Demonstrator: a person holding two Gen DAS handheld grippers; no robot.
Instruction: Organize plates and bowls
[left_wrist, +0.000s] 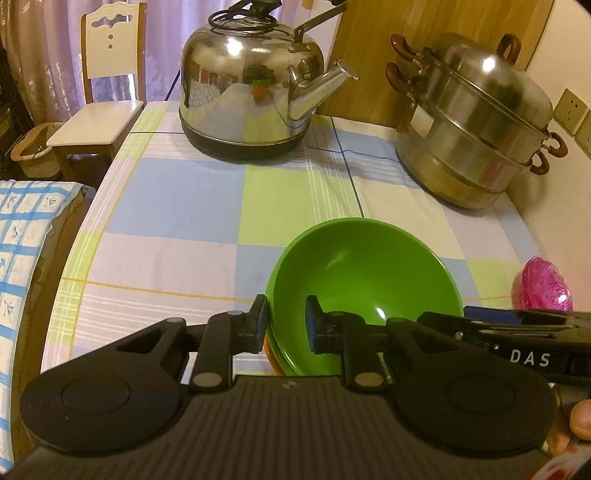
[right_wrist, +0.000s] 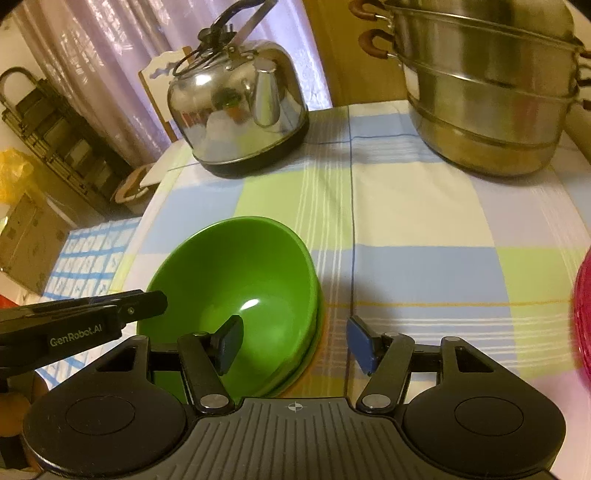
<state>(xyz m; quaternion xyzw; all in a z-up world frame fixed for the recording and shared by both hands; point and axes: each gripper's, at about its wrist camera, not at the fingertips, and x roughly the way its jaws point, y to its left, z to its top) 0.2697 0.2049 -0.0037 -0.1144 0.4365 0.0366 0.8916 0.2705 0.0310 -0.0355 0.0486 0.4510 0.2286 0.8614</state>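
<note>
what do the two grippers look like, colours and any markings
Both are matte black with ribbed bodies, two round discs and silver pivot pins. The left gripper has black pads and white "GenRobot.AI" lettering on its side. The right gripper has blue-faced pads and letters ending "DAS". No sleeves or cables show.

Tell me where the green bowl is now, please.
The green bowl sits on the checked tablecloth near the table's front edge, on top of other dishes, in front of the kettle and the steamer pot.

A table under a checked tablecloth (left_wrist: 184, 206) carries a steel kettle (left_wrist: 247, 85), a tiered steamer pot (left_wrist: 476, 125) and stacked green bowls (left_wrist: 365, 295).
</note>
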